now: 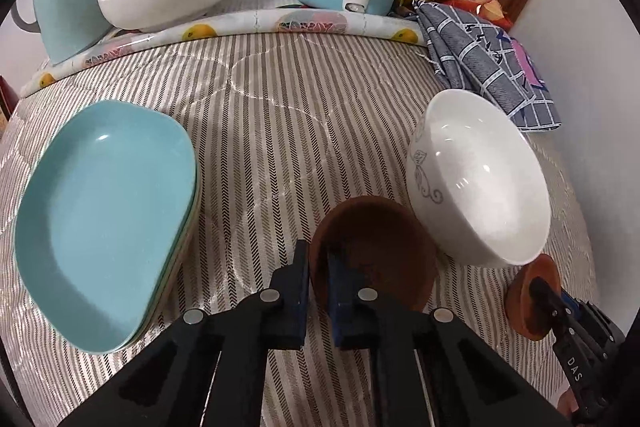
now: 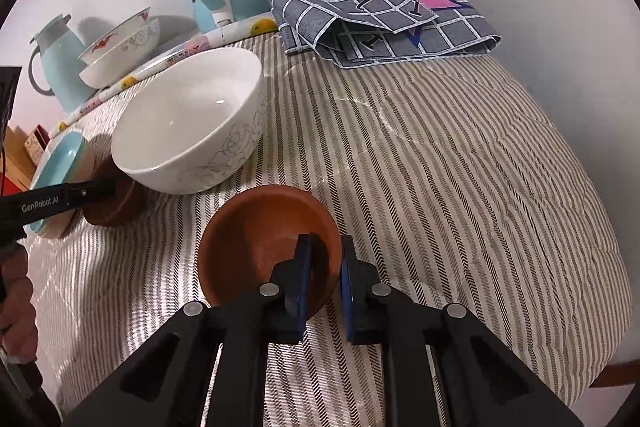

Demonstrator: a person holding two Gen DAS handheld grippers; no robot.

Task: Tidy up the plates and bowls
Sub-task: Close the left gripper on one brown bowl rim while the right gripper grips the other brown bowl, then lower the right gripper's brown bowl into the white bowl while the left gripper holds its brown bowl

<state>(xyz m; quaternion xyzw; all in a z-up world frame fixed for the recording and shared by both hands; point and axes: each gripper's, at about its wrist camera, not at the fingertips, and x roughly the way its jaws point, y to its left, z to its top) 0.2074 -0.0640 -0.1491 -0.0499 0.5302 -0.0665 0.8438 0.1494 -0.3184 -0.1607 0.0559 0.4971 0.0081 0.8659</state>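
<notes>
Both claws are pinching rims: left claw (image 1: 318, 277) clamping one brown bowl (image 1: 372, 251), right claw (image 2: 325, 267) clamping another brown bowl (image 2: 264, 239), probably for stacking.

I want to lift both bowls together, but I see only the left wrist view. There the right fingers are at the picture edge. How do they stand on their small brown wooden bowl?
Observer: The right fingers straddle the near wall of the small brown wooden bowl, one inside, one outside, closed on it.
Operator: Is the cloth right of this bowl free?
Observer: Yes, the striped tablecloth is bare there; the folded grey checked cloth lies farther back.
</notes>
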